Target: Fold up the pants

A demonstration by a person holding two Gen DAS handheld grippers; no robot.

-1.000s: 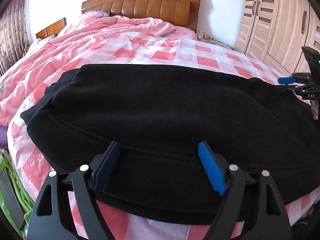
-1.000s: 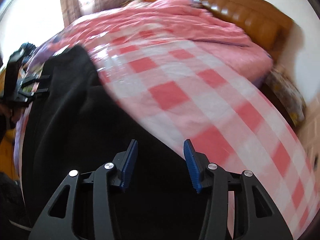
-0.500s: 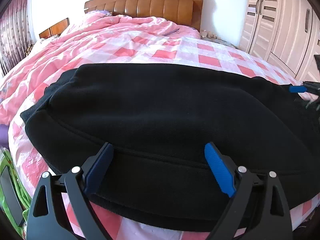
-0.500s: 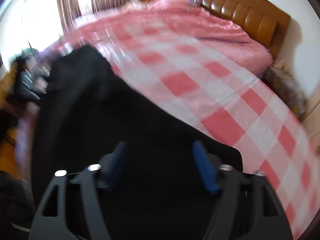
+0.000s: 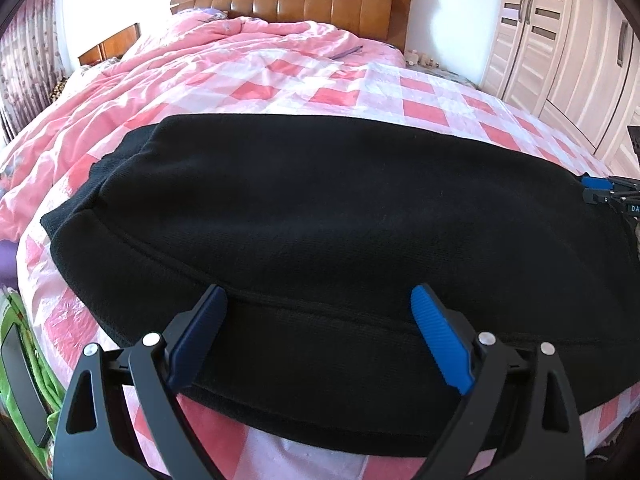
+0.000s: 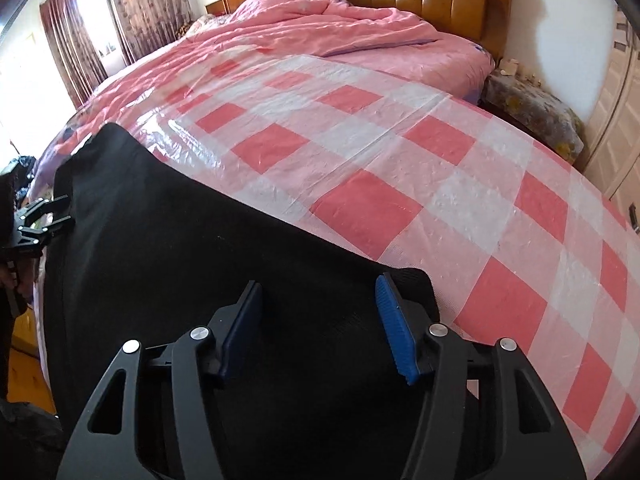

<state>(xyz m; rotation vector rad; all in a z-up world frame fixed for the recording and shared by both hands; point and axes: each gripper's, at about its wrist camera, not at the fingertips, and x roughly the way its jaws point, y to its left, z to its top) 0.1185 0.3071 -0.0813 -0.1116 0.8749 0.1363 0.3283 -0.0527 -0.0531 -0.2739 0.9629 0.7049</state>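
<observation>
Bedroom, left wrist view: bed (image 5: 420,104) under a glossy pink-and-white checked plastic sheet, padded wooden headboard (image 5: 304,0) behind. Black fleece pants (image 5: 320,216) lay folded lengthwise near the bed's front edge, thick, matte, seamed. Left tool (image 5: 318,304) stood wide open above them, gripping nothing.

Right wrist view: right tool (image 6: 318,294) was closing over the pants' corner, fabric between its pads. Judged step: pinching both ends; next, a firm grip, then folding across.
</observation>
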